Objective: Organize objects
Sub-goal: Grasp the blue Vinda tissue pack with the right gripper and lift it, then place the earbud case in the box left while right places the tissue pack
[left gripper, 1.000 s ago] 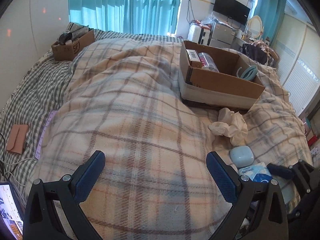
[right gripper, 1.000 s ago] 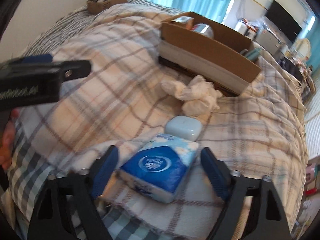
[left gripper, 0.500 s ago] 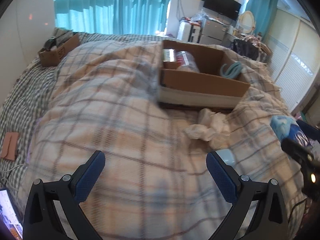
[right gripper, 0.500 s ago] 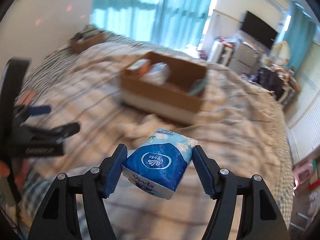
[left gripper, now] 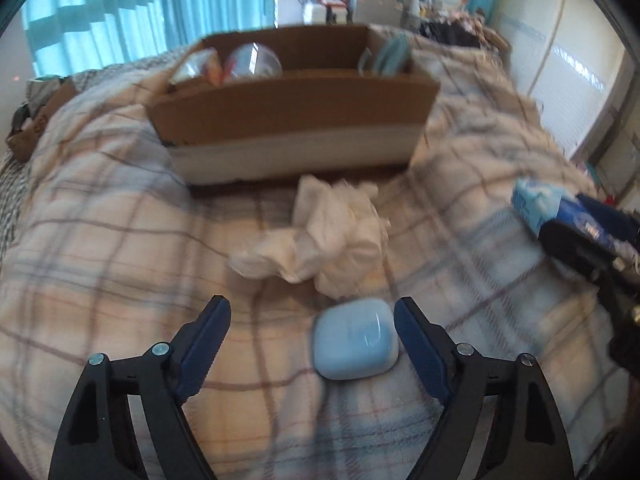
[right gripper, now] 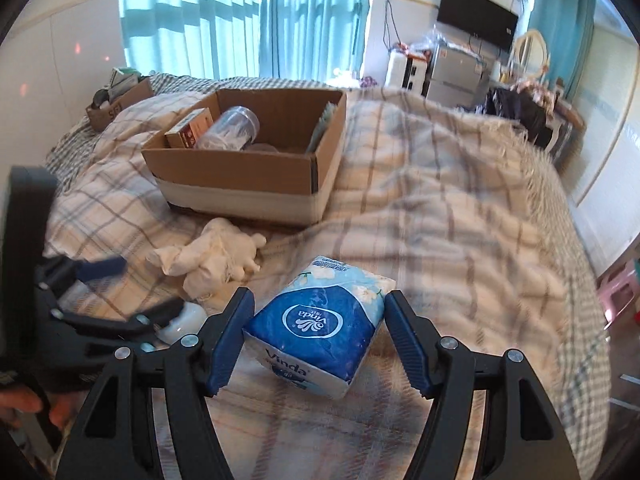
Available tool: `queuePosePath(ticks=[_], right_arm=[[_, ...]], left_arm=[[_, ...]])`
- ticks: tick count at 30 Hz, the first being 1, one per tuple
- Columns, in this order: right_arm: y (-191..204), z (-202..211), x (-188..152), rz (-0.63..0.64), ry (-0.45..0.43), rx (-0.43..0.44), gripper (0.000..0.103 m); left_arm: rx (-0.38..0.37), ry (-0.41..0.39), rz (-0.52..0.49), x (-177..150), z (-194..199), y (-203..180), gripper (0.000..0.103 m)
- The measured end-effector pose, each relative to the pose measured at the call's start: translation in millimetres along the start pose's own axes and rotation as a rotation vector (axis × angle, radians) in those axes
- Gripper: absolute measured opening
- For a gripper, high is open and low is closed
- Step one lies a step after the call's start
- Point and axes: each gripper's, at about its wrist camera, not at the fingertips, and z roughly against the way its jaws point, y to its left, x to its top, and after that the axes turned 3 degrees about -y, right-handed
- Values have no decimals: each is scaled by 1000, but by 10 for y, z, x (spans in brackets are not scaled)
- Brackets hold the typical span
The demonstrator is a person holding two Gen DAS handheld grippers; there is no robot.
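My right gripper is shut on a blue Vinda tissue pack and holds it above the plaid blanket; the pack also shows at the right of the left wrist view. My left gripper is open, low over the blanket, with a pale blue case lying between its fingers, close to the right one. A crumpled white cloth lies just beyond the case. The open cardboard box stands behind it, holding a small carton, a clear jar and a teal item.
A smaller cardboard box with clutter sits at the far left of the bed. The plaid blanket is bumpy and folded. Shelves, a TV and a pink stool stand beyond the bed's right side.
My right gripper closed on the tissue pack and lifted it off the blanket. My left gripper moved forward and right, down toward the pale blue case, which now lies between its fingers.
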Motion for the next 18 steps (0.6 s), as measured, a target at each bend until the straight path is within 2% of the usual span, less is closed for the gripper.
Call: queuePosePath(ticks=[3, 9, 11, 13, 15, 18], right_arm=[[-33, -33, -51, -24, -6, 31, 67], [-25, -95, -112, -39, 4, 45, 67], [-34, -104, -124, -46, 6, 45, 68], [-30, -106, -128, -46, 7, 42, 68], [-13, -97, -129, -41, 6, 32, 68], [5, -60, -126, -33, -1, 16, 67]], left_arm=[[-15, 61, -25, -78, -208, -72, 86], [-68, 90, 1, -95, -376, -47, 84], [-86, 87, -8, -109, -368, -70, 72], [-109, 78, -31, -126, -330, -115, 53], [-96, 68, -52, -151, -275, -156, 52], [-94, 57, -32, -181, -171, -98, 51]])
